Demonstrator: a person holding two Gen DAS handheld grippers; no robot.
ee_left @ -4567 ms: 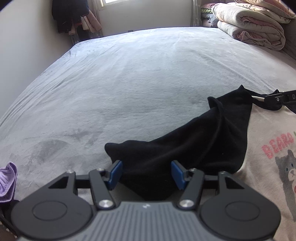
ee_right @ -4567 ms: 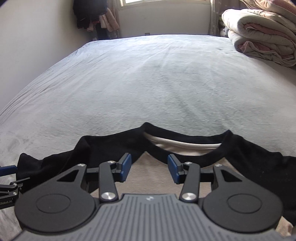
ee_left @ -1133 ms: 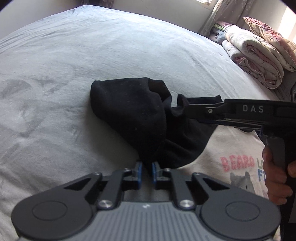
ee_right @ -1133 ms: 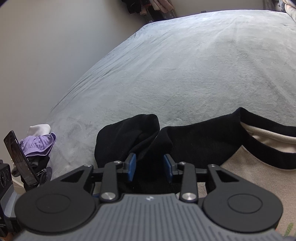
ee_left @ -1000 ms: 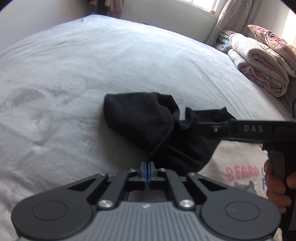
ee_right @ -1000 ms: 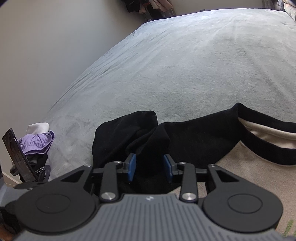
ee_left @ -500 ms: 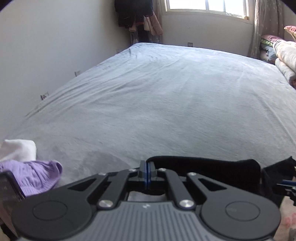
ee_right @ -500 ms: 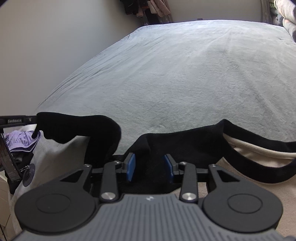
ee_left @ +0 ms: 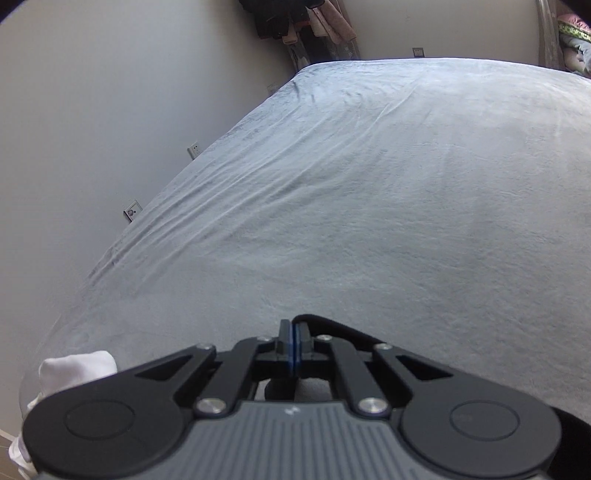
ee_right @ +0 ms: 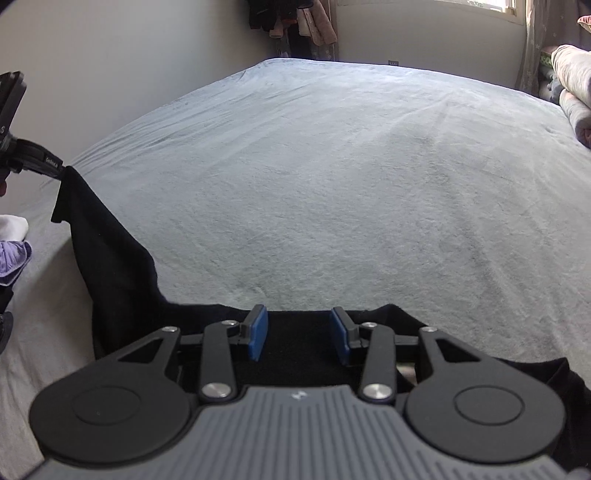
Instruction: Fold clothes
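Altogether two hand-held grippers, left hand-held gripper, right hand-held gripper; one shirt

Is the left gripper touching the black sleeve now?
Touching. The right wrist view shows the left gripper pinching the black sleeve and holding it up taut.

A bedroom in a home. Big bed with a soft grey cover filling most of the view. Clothes hanging in the far corner at 12 o'clock. Rolled-up blankets piled at 2 o'clock, next to a curtain and a bright window. Plain pale wall at 10 o'clock with small wall sockets low down. Little heap of white and purple laundry at 9 o'clock.
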